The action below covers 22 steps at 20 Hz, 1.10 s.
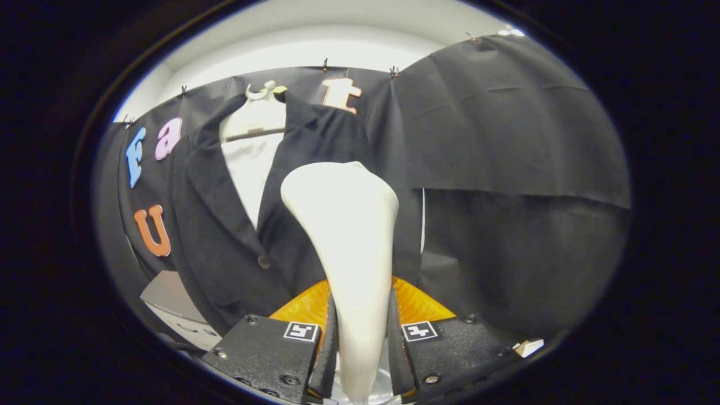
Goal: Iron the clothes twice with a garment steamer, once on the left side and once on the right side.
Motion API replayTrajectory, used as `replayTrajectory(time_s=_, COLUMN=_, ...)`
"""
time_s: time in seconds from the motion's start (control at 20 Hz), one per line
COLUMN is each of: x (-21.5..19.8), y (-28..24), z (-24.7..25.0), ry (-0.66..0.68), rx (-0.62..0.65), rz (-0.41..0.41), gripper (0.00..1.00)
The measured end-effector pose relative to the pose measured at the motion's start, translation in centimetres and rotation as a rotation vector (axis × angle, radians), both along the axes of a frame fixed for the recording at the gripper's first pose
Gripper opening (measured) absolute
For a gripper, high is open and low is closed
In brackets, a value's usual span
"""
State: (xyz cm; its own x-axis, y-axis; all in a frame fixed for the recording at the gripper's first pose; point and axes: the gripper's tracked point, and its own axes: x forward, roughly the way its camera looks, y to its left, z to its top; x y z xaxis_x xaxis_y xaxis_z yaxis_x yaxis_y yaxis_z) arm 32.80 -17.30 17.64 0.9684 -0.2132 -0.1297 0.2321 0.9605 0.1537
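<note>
— Gripper view first: what is the claw (360, 343) doing?

— It is clenched on the garment steamer (346, 236). Both fingers (327, 351) press against the white handle, one on each side, and the handle rises between them into a broad, rounded head.

— Where does the head sit against the clothes?

— Straight ahead of the fingers, at twelve o'clock, in front of the dark jacket (225, 225). Whether it touches the cloth I cannot tell.

— And the jacket itself?

— It hangs on a white hanger (264, 93) against the booth's black wall, open at the collar, with a white shirt (250, 169) showing between the lapels. From the steamer's head the shirt lies at about ten o'clock. A dark button (264, 261) sits on the jacket front, at about nine o'clock from the handle.

— Anything else near the fingers?

— Orange parts (306, 306) of the claw show behind the handle on both sides.
</note>
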Motion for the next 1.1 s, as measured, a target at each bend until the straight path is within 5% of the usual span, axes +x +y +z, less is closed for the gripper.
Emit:
replayTrajectory(time_s=0.5, x=8.6, y=0.2, z=8.1, ry=-0.015, rx=-0.011, rz=0.036, gripper=0.41)
replayTrajectory(time_s=1.1, x=11.4, y=1.7, z=3.1, ry=0.103, rx=-0.137, rz=-0.046, gripper=0.41)
